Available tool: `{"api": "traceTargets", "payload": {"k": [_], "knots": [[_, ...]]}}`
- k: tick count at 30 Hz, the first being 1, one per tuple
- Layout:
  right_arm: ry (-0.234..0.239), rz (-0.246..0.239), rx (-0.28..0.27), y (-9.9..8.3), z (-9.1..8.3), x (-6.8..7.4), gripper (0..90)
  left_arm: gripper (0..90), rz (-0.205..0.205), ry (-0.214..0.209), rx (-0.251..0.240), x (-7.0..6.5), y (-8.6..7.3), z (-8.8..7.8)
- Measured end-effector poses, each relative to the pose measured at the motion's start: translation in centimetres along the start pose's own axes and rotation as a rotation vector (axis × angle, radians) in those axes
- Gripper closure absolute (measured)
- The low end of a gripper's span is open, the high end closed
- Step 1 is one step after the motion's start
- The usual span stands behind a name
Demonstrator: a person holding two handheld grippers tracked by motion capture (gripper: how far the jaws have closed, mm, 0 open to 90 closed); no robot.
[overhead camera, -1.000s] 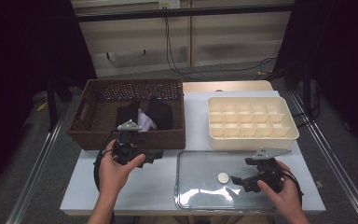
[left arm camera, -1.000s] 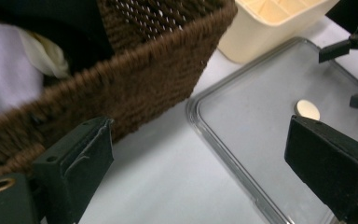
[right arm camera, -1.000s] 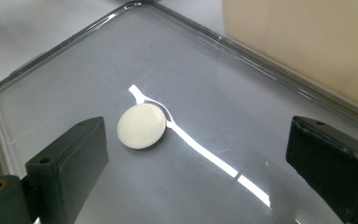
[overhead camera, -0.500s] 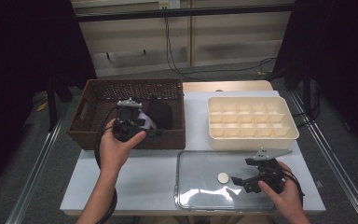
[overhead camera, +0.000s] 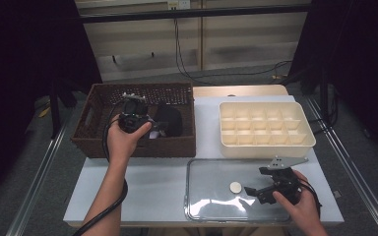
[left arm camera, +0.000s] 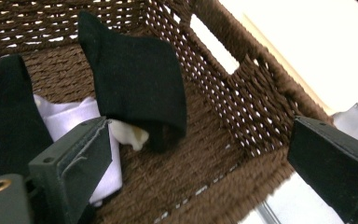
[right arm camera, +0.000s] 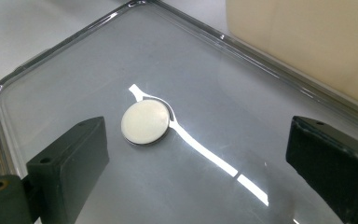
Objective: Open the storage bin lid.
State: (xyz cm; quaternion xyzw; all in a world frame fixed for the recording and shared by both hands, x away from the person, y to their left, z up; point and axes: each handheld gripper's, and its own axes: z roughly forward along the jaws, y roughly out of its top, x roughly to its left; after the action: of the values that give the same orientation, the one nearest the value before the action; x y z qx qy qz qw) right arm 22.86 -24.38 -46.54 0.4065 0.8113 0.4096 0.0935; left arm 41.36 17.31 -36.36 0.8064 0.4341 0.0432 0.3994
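The left tool (overhead camera: 153, 129), with its jaws wide open and empty, hangs inside the wicker basket (left arm camera: 242, 93), and the black sock (left arm camera: 137, 79) lies just ahead of it between the jaws, nearer than to the open right tool (overhead camera: 258, 191).

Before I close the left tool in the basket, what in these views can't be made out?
- White cloth, left gripper view: tucked under the black folded cloth and behind the near jaw; its extent is hidden.
- Cream item: mostly under the black cloth; what it is, unclear.
- Basket contents, high view: the left tool and hand cover them.
- Compartment tray: cut off by the top edge in the right gripper view.
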Motion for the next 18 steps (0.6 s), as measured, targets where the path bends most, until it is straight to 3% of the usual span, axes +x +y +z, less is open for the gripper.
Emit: {"api": "traceTargets", "payload": {"k": [11,18], "knots": [[0.003,-0.003,0.001,0.0,0.0,0.1,5.1,5.8,-0.058,0.015,0.022,1.7,0.7,1.9],[0.004,-0.002,0.001,0.0,0.0,0.2,5.1,13.9,-0.08,0.047,0.025,2.5,1.2,2.5]]}}
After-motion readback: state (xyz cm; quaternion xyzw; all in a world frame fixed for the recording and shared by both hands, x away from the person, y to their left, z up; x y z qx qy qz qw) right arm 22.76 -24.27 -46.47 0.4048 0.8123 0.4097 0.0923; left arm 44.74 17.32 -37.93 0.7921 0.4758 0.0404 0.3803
